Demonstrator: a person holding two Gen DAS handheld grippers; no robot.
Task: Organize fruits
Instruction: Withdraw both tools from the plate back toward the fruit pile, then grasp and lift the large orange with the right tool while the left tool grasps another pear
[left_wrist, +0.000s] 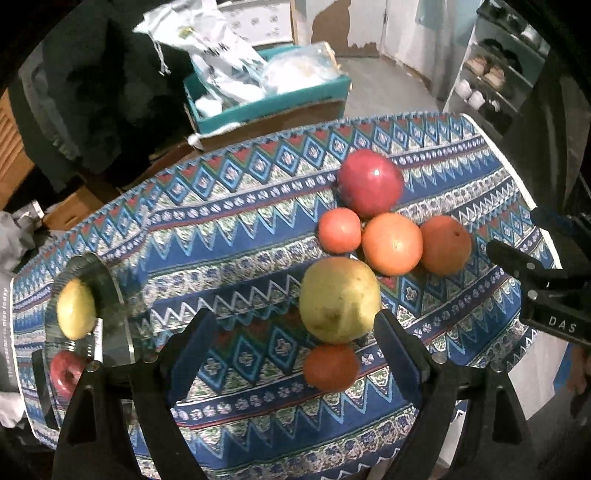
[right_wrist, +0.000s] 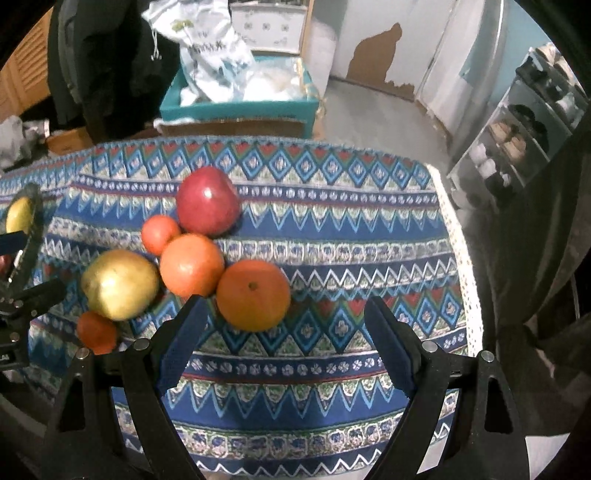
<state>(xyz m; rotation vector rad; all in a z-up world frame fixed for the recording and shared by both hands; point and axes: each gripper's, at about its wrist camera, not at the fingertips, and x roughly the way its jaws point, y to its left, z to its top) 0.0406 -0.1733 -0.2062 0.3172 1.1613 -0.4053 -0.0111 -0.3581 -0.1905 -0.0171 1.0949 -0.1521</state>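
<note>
The surface (right_wrist: 369, 236), covered in a patterned blue cloth, carried the loose fruit as one touching cluster toward its middle, probably tipped out together and waiting to be sorted. At the far left end stood a glass tray (left_wrist: 110, 291) that already held a yellow fruit (left_wrist: 75, 308) and a red apple (left_wrist: 65, 373), which suggested it was the collecting place. In the cluster, the big red apple (left_wrist: 370, 181) sat farthest back, and the yellow pear-like fruit (left_wrist: 339, 299) lay nearest the left tongs (left_wrist: 295, 332). Two oranges (left_wrist: 392, 243) lay side by side between them, the right-hand orange (right_wrist: 253, 294) just ahead of the right tongs (right_wrist: 286, 325). Two small tomato-like fruits were there too, one (left_wrist: 339, 230) beside the apple and one (left_wrist: 330, 367) in front of the yellow fruit. Both tongs were wide apart and held nothing. A long bare stretch of cloth lay between cluster and tray, so carrying looked unobstructed; the cloth's right edge (right_wrist: 458, 236) dropped off well clear of the fruit.
</note>
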